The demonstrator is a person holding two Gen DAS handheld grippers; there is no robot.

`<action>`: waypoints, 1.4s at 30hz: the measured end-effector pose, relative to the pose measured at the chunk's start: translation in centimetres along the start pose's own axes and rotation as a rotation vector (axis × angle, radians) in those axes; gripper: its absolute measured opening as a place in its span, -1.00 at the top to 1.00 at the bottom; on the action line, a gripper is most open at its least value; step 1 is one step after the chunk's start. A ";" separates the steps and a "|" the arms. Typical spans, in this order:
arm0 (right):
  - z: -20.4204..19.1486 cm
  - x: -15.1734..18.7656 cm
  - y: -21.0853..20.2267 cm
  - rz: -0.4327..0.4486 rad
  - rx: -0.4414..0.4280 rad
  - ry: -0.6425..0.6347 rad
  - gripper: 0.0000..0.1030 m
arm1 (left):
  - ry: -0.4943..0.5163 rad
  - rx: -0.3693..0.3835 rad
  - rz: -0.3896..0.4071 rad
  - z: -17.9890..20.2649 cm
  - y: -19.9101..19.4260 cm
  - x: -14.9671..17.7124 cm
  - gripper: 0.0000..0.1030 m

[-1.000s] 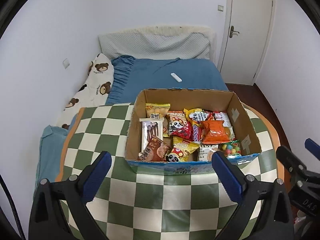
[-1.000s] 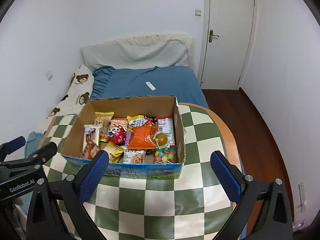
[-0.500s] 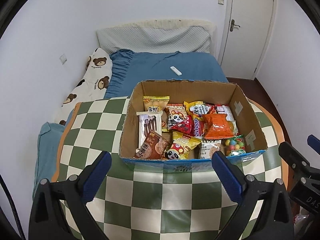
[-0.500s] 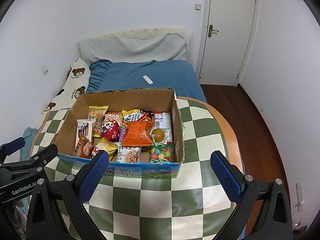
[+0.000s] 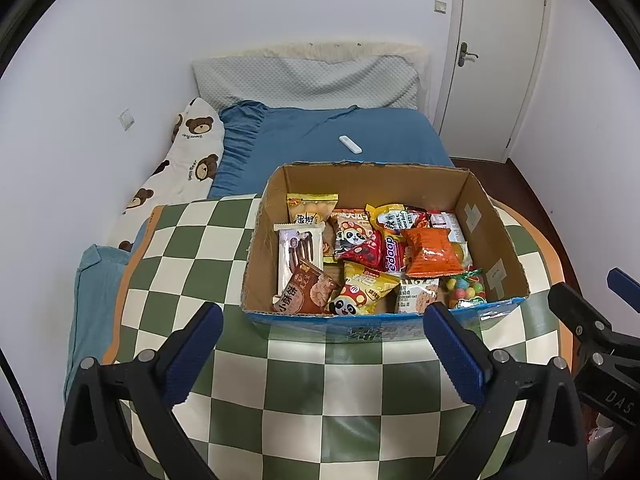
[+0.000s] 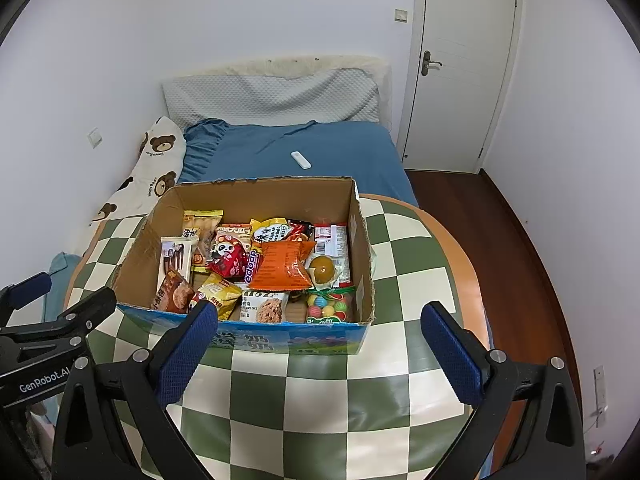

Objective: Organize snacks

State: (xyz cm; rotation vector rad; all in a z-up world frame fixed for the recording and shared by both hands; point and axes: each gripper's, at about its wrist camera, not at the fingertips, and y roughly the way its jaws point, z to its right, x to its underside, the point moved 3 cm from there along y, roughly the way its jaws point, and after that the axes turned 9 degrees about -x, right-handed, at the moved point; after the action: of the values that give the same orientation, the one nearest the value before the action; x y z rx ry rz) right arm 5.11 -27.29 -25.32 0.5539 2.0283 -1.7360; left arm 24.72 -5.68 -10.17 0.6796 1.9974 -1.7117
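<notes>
Both claws drawn closer over the checkered tabletop (image 5: 320,384), cardboard box (image 5: 496,240) of snacks (image 6: 286,266) now larger, long axis left-right, left claw (image 5: 322,350) and right claw (image 6: 320,350) spread wide, empty

Stacked snack packets (image 5: 362,256) hide the cardboard box (image 5: 496,240) floor.

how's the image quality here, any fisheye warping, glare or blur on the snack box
Left wrist view: strong fisheye bending, the checkered table bulges and black vignette fills the corners; the cardboard box and packets are sharp under soft, even light. Right wrist view: same warping, the door frame curves; mild sheen on the orange packet, no motion blur.
</notes>
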 end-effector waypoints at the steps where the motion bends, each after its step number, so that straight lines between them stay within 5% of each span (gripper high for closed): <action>1: 0.0 0.0 0.0 0.000 0.000 -0.001 -1.00 | -0.001 -0.001 0.001 -0.1 -0.1 0.1 -0.99; 42: -0.6 0.1 -0.5 -0.002 -0.027 -0.010 -1.00 | -0.007 -0.014 0.019 -0.5 -1.3 0.2 -0.99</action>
State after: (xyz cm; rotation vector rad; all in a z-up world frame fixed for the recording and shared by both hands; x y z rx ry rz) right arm 4.71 -26.77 -24.85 0.5335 2.0428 -1.7064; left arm 23.77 -5.31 -9.17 0.6851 1.9900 -1.6848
